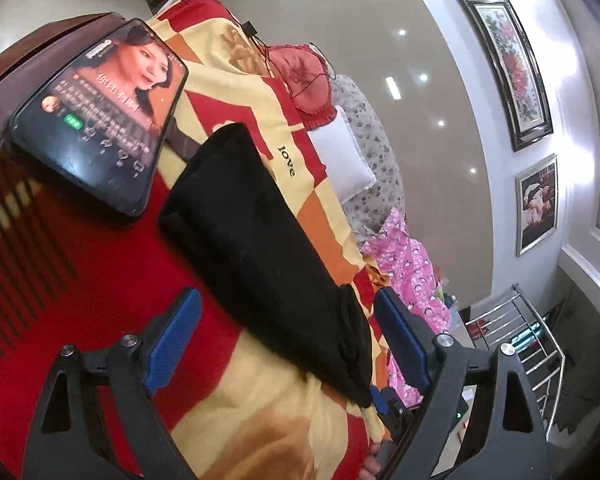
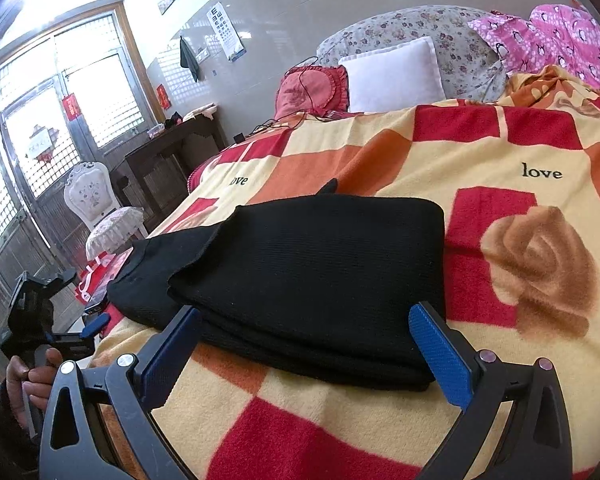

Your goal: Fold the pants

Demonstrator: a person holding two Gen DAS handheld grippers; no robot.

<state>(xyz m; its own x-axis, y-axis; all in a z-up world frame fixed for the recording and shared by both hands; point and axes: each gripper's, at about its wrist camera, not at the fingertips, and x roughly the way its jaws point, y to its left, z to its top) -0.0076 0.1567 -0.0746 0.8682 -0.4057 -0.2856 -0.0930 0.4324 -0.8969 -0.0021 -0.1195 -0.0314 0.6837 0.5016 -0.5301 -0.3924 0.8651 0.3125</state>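
Fingers apart, folded pants just ahead.

"love" in black lowercase on blanket: once at right beside rose print, once partly cut off at left; also once in left wrist view. Eye chart on wall: rows of E marks. Phone screen: white text lines, too blurred to read

Home bedroom, blanketed bed, pillows, framed wall pictures
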